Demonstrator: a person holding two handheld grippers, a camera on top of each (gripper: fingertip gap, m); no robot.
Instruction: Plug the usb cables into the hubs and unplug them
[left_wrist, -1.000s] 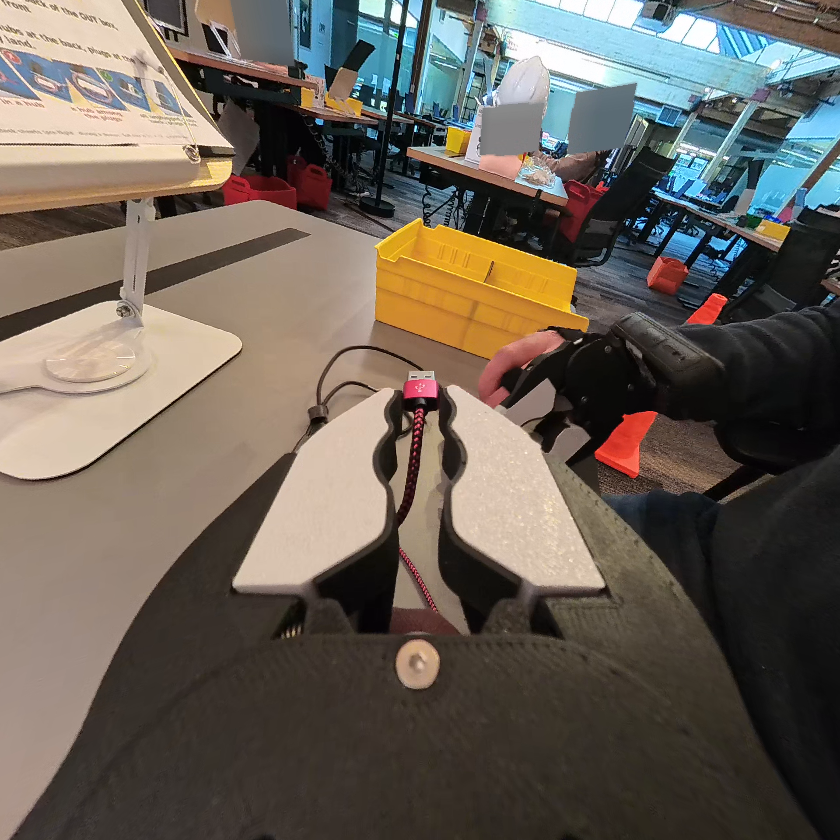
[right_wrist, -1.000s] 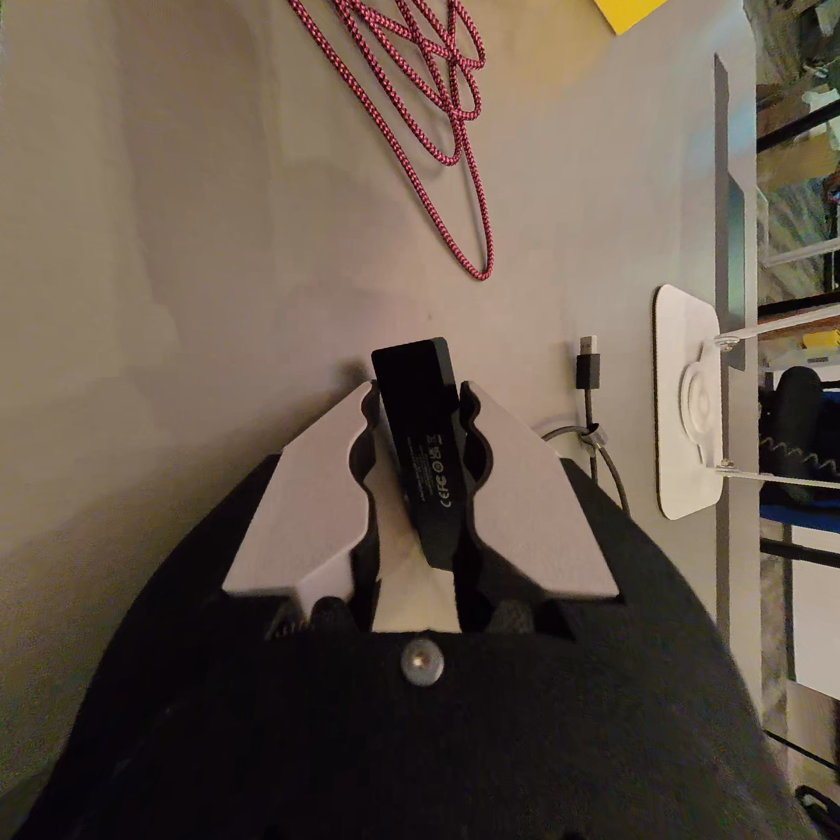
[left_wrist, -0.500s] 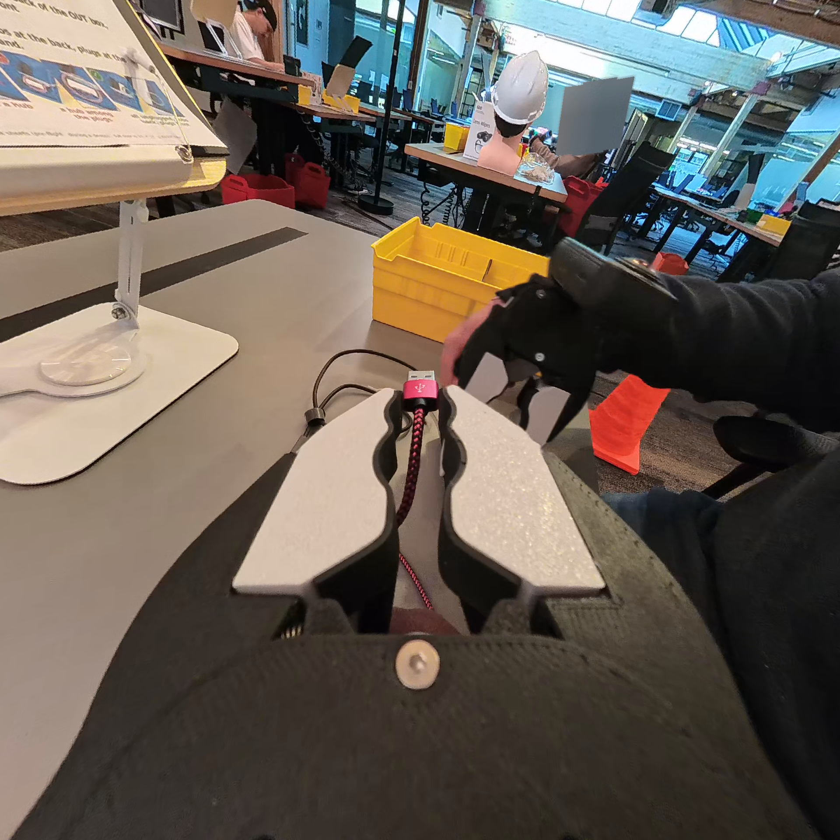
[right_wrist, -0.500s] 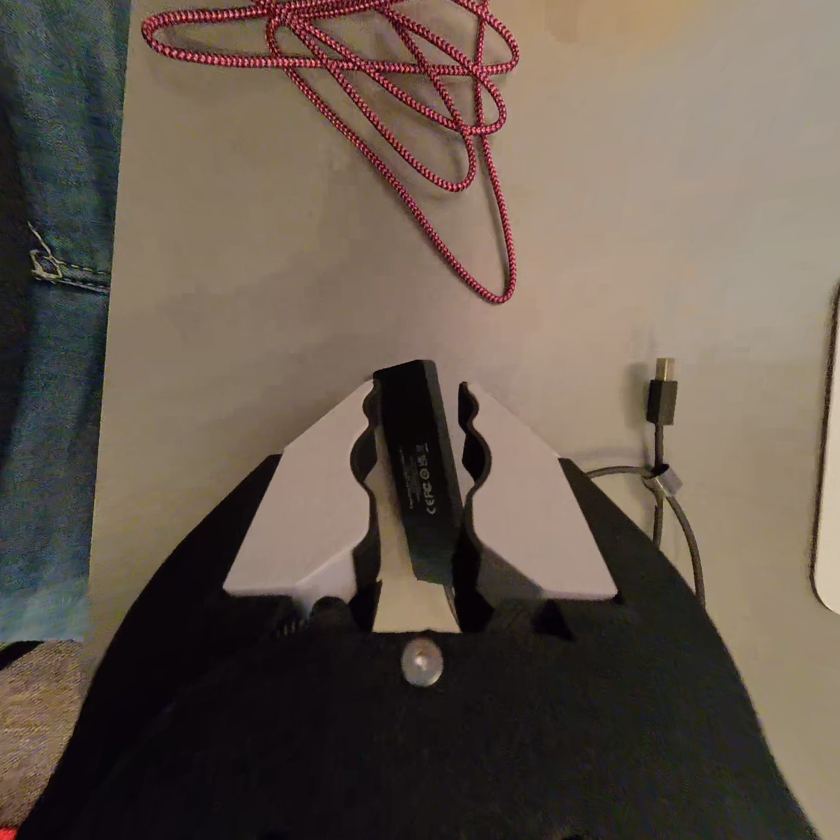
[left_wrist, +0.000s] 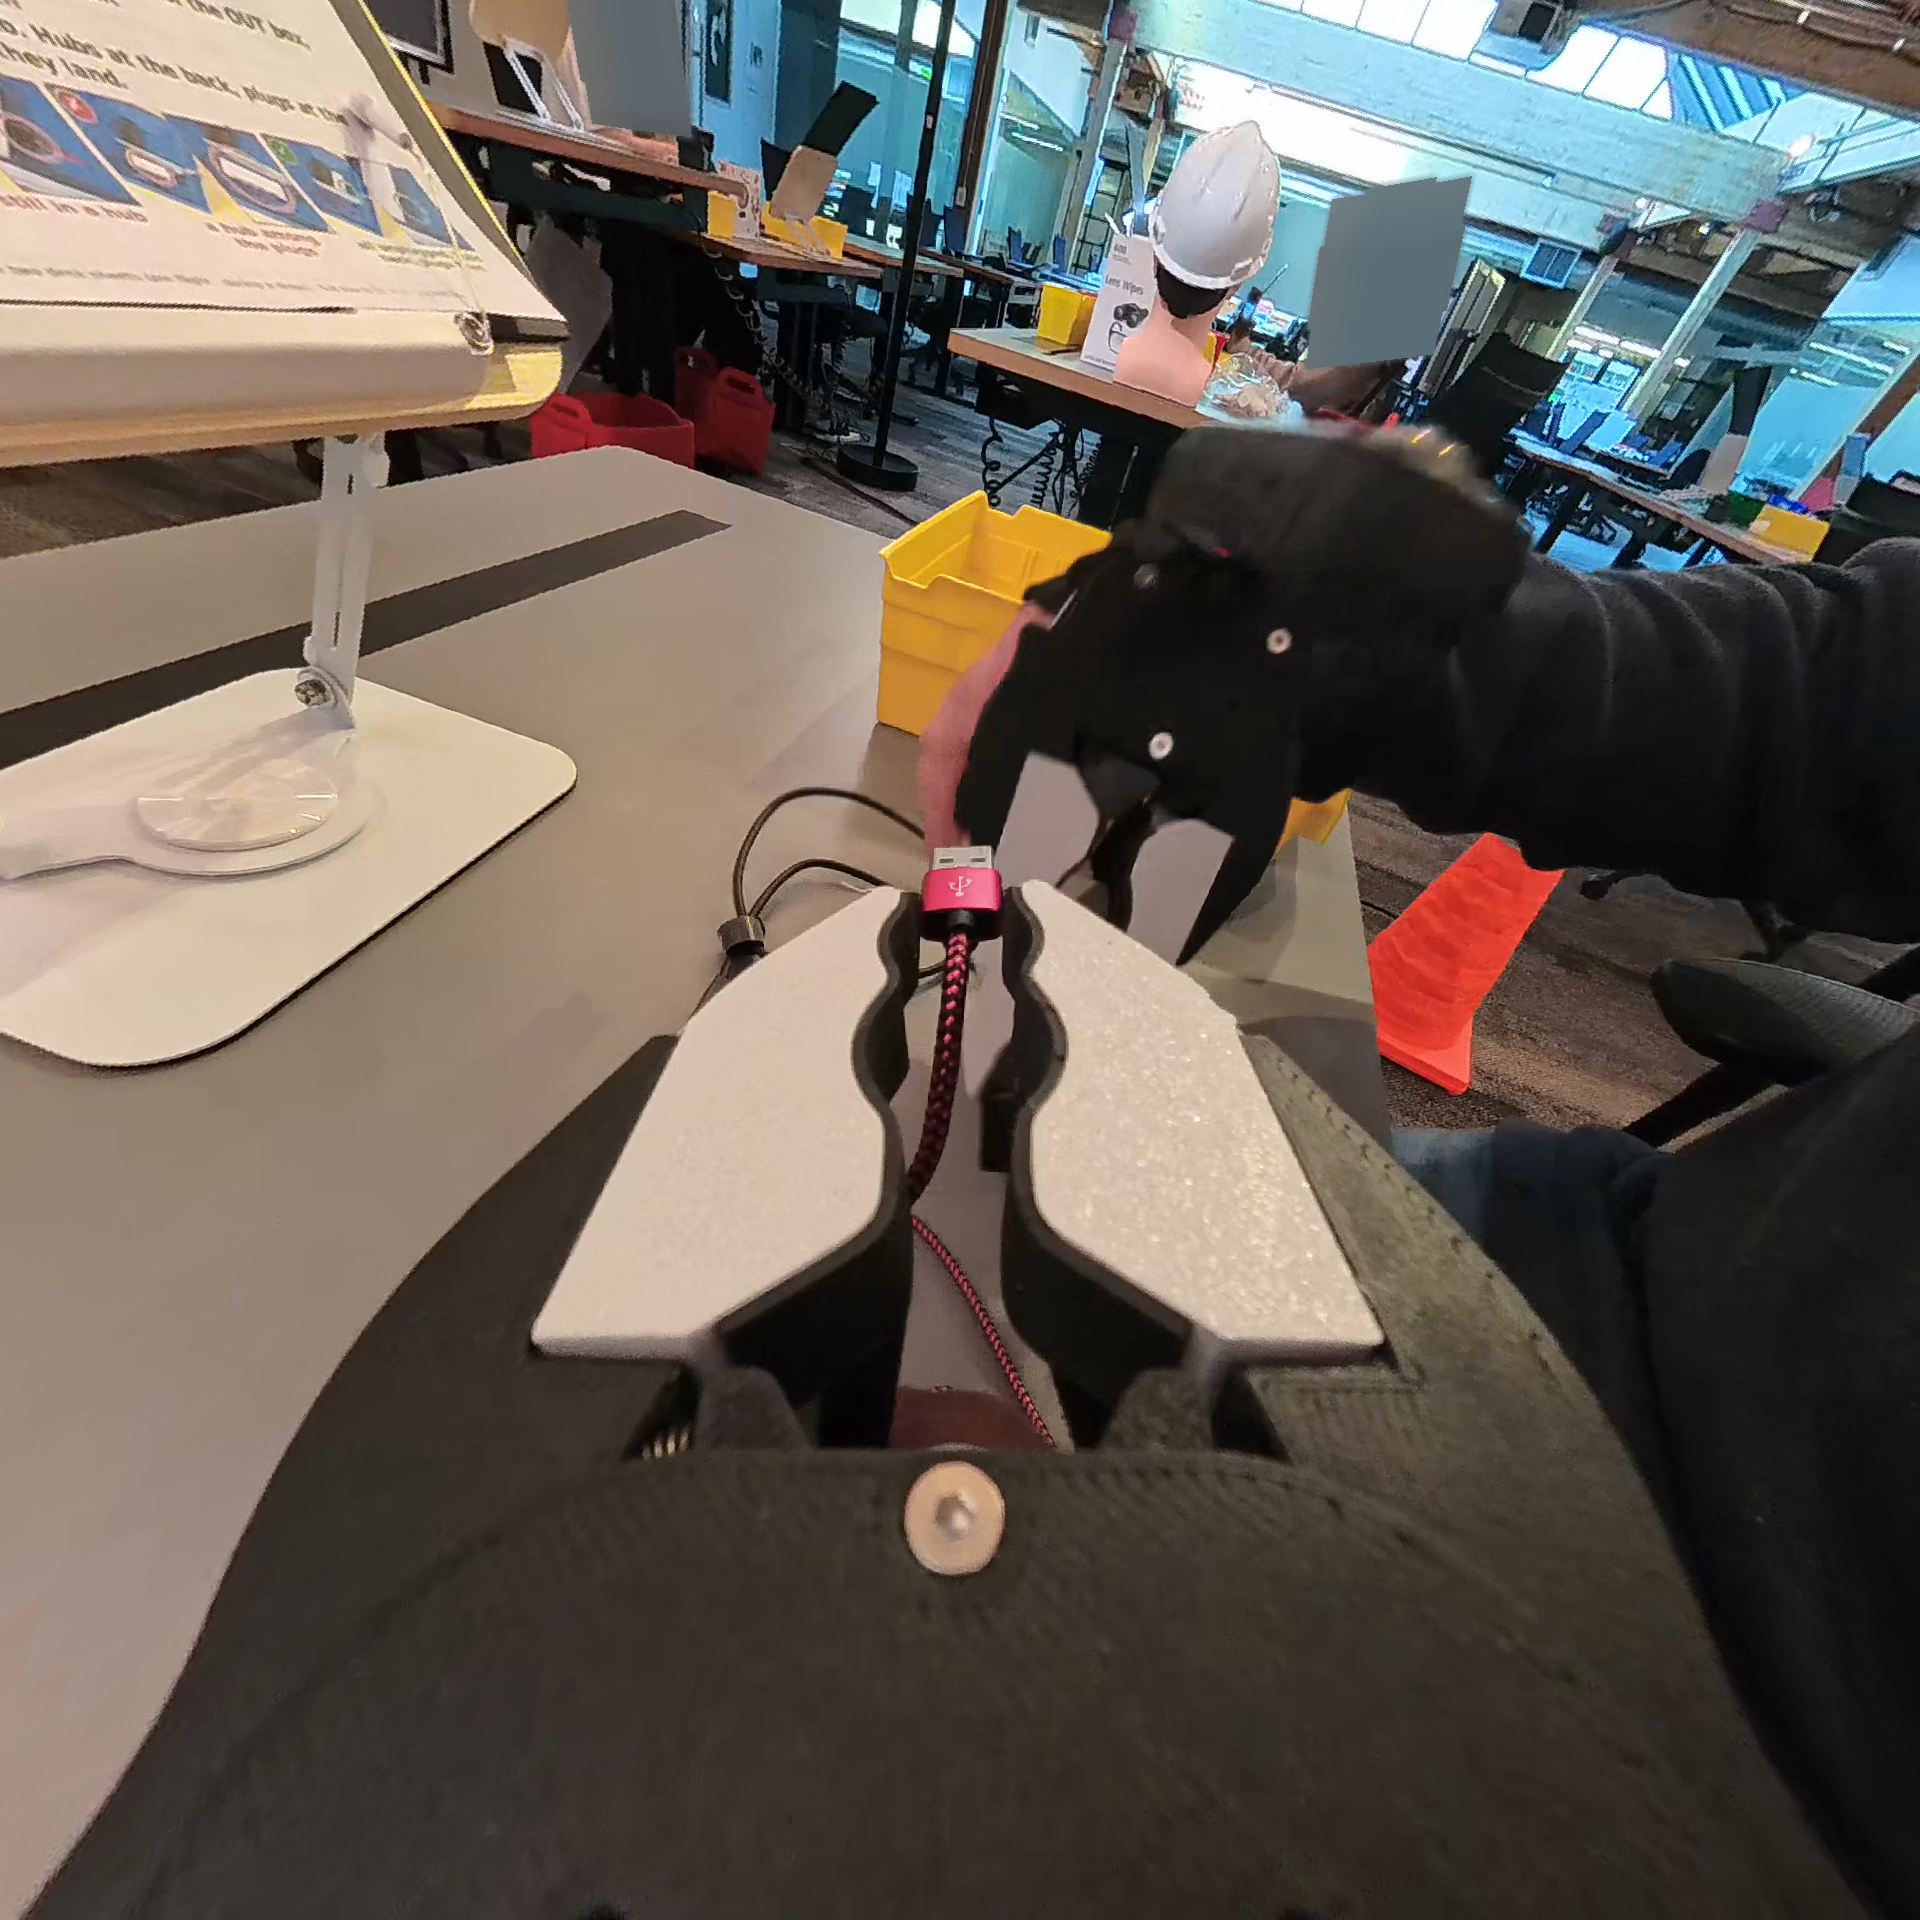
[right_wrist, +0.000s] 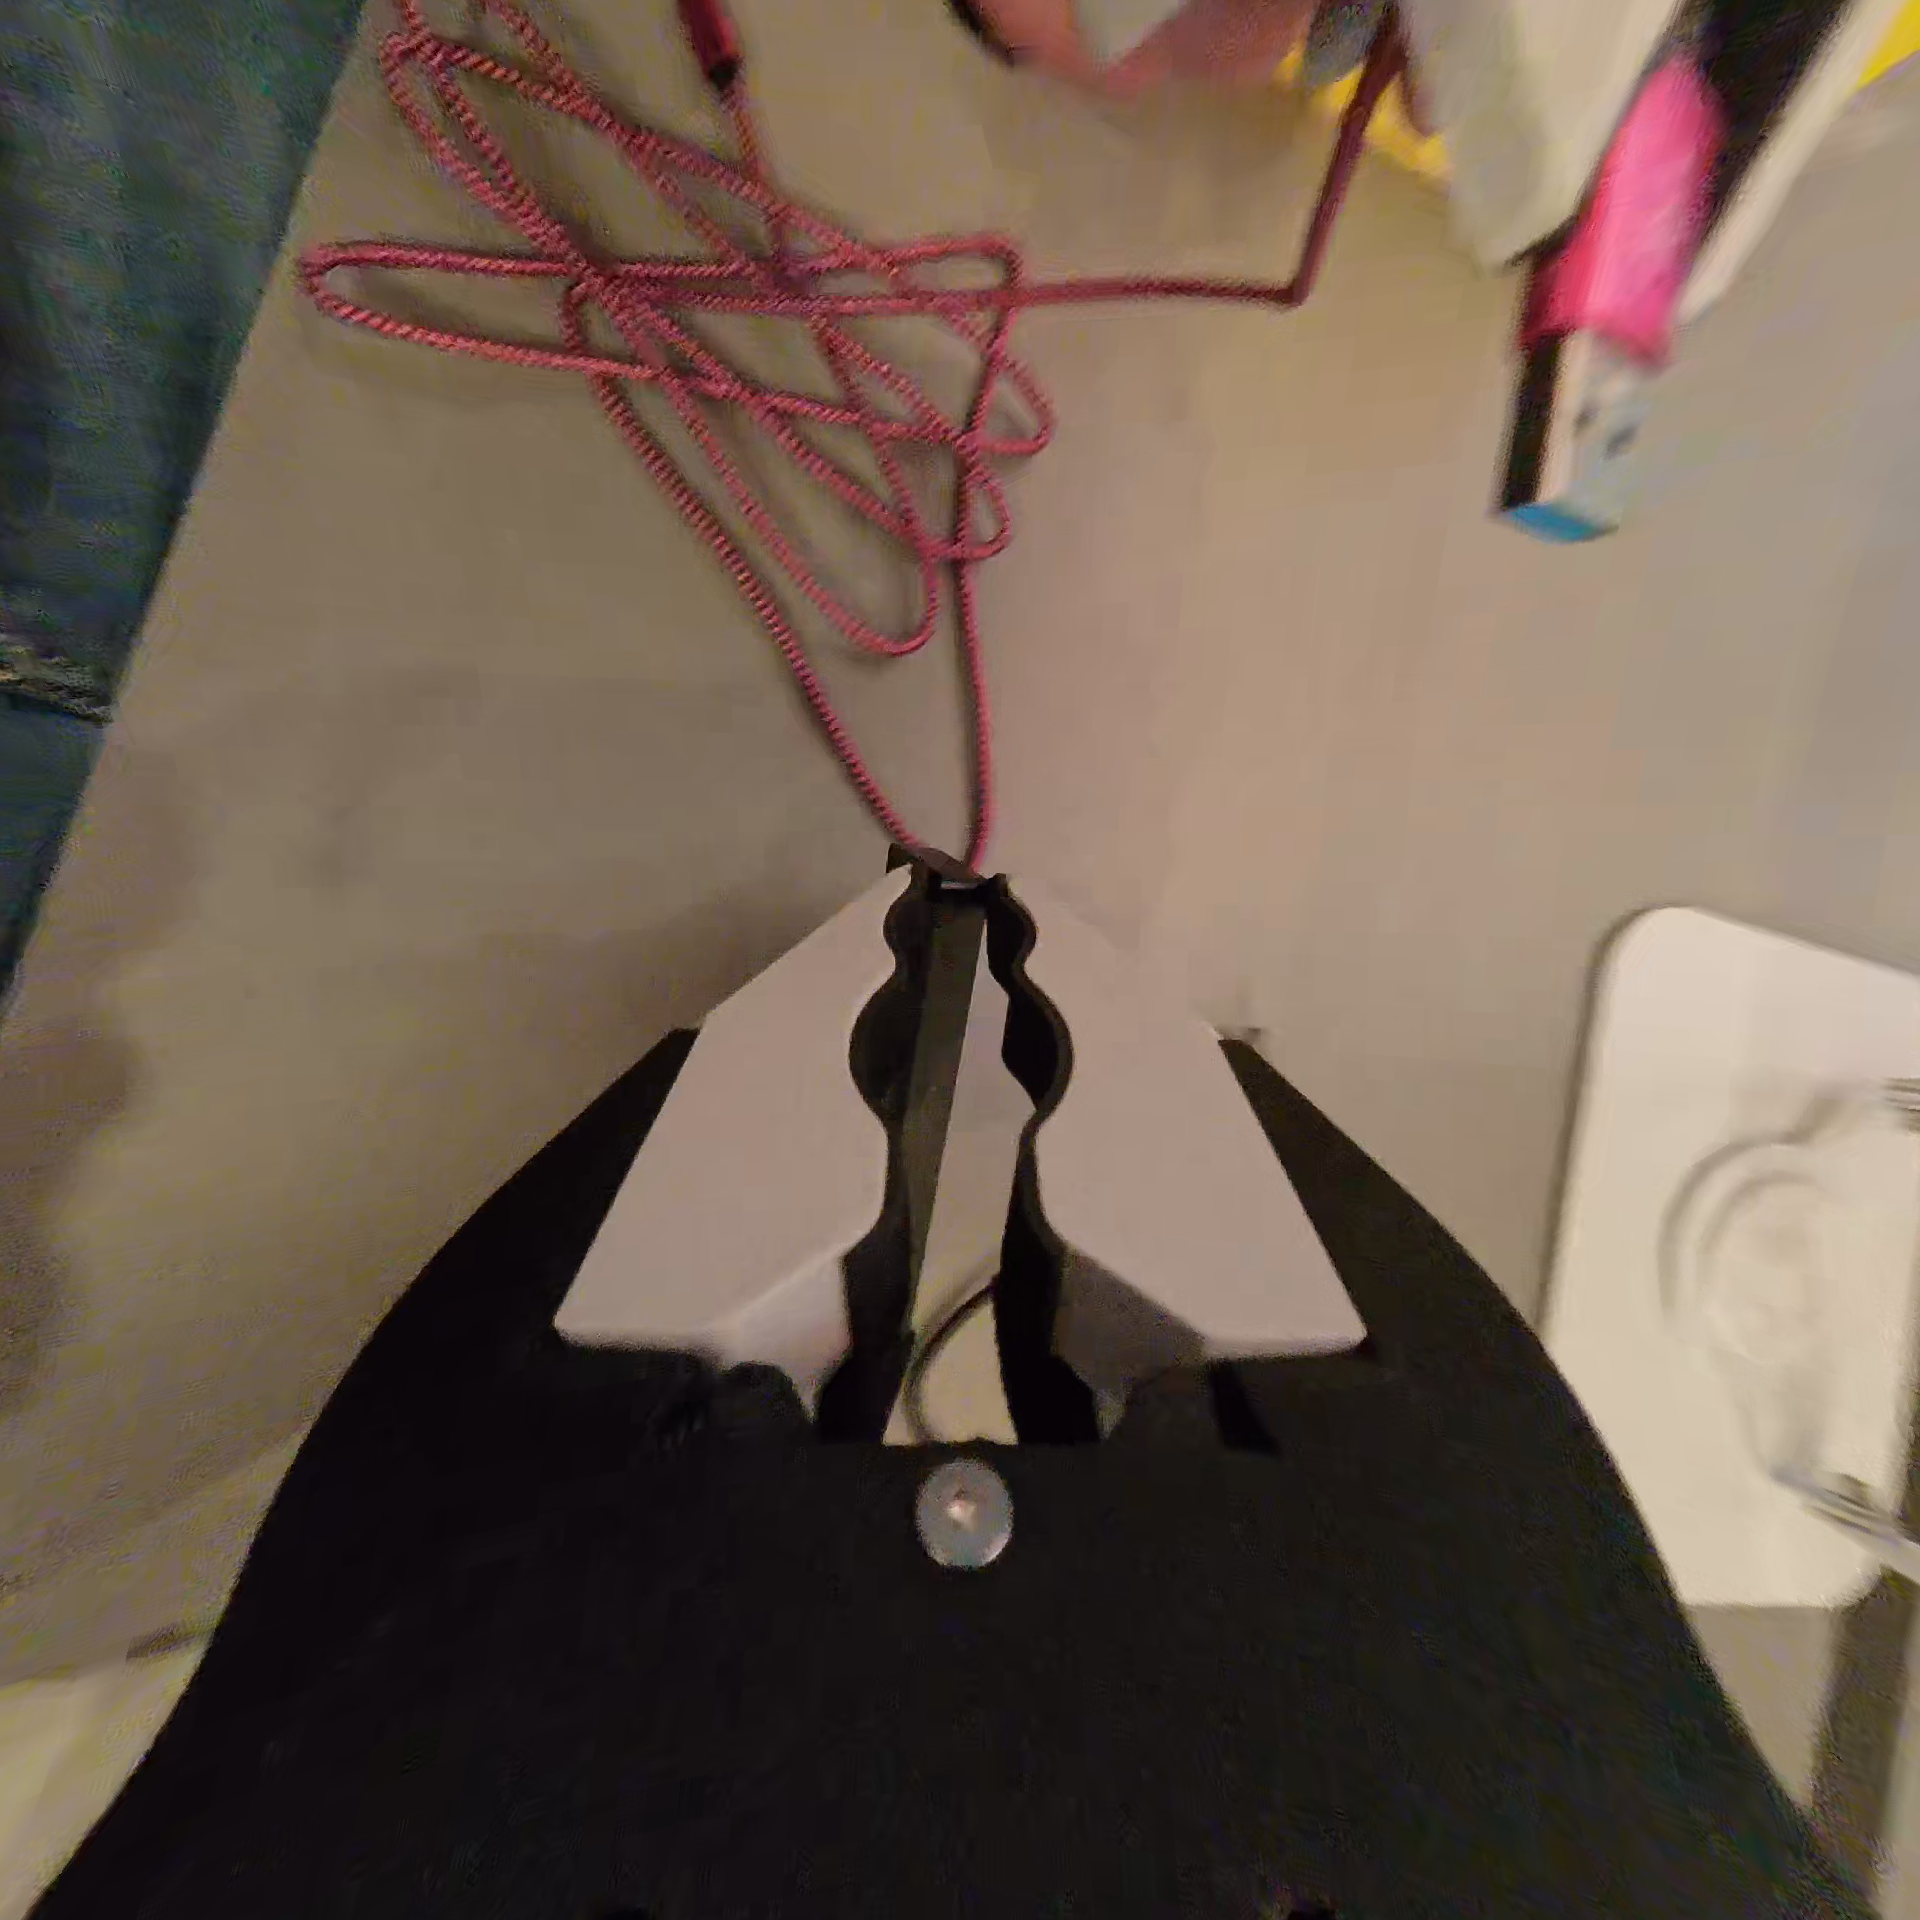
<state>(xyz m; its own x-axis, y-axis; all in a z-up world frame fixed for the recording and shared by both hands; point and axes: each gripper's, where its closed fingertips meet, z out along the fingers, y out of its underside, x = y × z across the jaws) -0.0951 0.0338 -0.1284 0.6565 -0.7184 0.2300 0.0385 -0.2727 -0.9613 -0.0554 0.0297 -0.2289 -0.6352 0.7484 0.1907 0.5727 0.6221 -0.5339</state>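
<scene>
2 tools meet here. Left wrist view: left tool (left_wrist: 961, 902) clamped on pink plug (left_wrist: 962, 883), its metal tip pointing forward at right tool (left_wrist: 1143, 862) just beyond. Right wrist view: right tool (right_wrist: 951, 883) clamped on black hub (right_wrist: 940, 1039), edge-on; plug up-right of hub, over the worktop (right_wrist: 520, 727).

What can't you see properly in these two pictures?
- Black hub, right wrist view: gripped edge-on between the right gripper fingers, so its ports are hidden.
- Pink plug, right wrist view: smeared by motion blur at the top corner.
- Braided cable, left wrist view: its tail disappears under the left gripper.
- Yellow bin, left wrist view: mostly blocked by the gloved hand; contents unseen.
</scene>
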